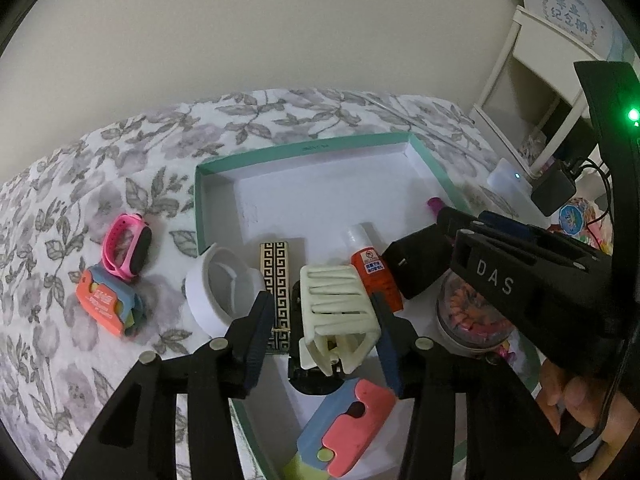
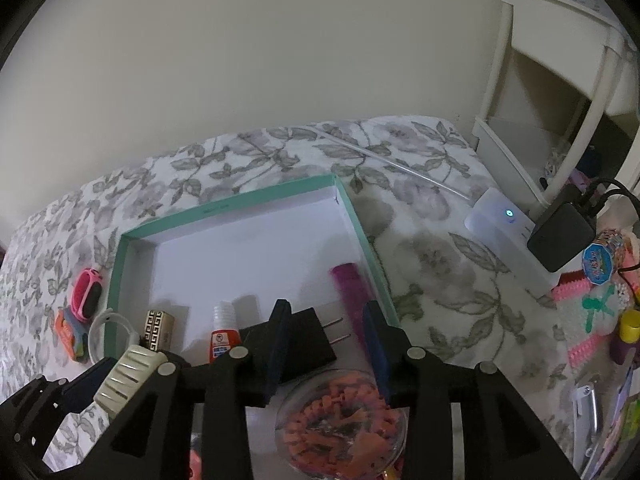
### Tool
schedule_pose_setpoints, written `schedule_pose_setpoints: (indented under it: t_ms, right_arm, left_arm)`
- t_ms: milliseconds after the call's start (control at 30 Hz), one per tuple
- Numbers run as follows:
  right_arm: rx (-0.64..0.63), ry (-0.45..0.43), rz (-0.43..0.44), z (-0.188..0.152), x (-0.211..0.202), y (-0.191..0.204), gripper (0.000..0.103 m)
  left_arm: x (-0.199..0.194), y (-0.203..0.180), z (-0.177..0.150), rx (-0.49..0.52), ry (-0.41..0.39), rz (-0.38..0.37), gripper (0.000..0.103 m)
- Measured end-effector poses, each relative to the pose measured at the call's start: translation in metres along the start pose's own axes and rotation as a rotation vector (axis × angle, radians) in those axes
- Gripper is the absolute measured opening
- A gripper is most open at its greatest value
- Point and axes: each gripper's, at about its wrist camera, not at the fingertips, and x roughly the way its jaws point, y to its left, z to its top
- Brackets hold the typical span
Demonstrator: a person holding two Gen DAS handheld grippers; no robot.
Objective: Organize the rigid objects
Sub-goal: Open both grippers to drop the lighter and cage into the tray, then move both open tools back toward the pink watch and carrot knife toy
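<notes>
The right gripper hangs over the near end of the teal-rimmed box, jaws parted around the black plug adapter — contact not discernible. Left of it stand a glue bottle and a patterned lighter. Nearest — a clear jar of orange pieces.

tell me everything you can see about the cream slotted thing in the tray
The cream clip looks like hard plastic, a folded piece with long parallel slots across its broad top face and open ends. It sits tilted on a black block inside the teal tray, between the left tongs, whose blue pads stand open on either side. An orange bottle lies just beside it.
</notes>
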Motion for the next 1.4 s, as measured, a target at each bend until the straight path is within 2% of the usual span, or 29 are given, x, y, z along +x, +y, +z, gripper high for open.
schedule_pose_setpoints:
  t_ms: [133, 200, 267, 400, 733, 1033, 1200, 1267, 1400]
  right_arm:
    - [-0.019, 0.004, 0.002, 0.0, 0.001, 0.005, 0.044]
    - [-0.025, 0.002, 0.0, 0.0, 0.001, 0.007, 0.059]
    - [-0.022, -0.005, 0.006, 0.0, -0.001, 0.009, 0.062]
    - [0.0, -0.013, 0.02, 0.002, -0.004, 0.008, 0.066]
    - [0.037, -0.014, 0.043, 0.005, -0.009, 0.004, 0.067]
    - [0.0, -0.017, 0.065, 0.009, -0.017, 0.018, 0.068]
    - [-0.023, -0.025, 0.089, 0.01, -0.022, 0.028, 0.079]
    - [-0.032, -0.032, 0.09, 0.008, -0.022, 0.032, 0.083]
    - [-0.051, -0.036, 0.119, 0.005, -0.021, 0.041, 0.089]
  left_arm:
    - [-0.004, 0.004, 0.003, -0.012, -0.006, 0.008, 0.059]
    - [-0.008, 0.007, 0.005, -0.023, -0.013, 0.01, 0.069]
    - [-0.011, 0.011, 0.007, -0.03, -0.021, 0.022, 0.074]
    - [-0.013, 0.02, 0.009, -0.053, -0.023, 0.032, 0.075]
    - [-0.025, 0.042, 0.016, -0.125, -0.047, 0.032, 0.076]
    - [-0.031, 0.064, 0.019, -0.191, -0.057, 0.045, 0.076]
    - [-0.03, 0.079, 0.019, -0.233, -0.056, 0.076, 0.076]
    - [-0.029, 0.088, 0.018, -0.255, -0.054, 0.095, 0.084]
    - [-0.029, 0.1, 0.017, -0.287, -0.057, 0.112, 0.089]
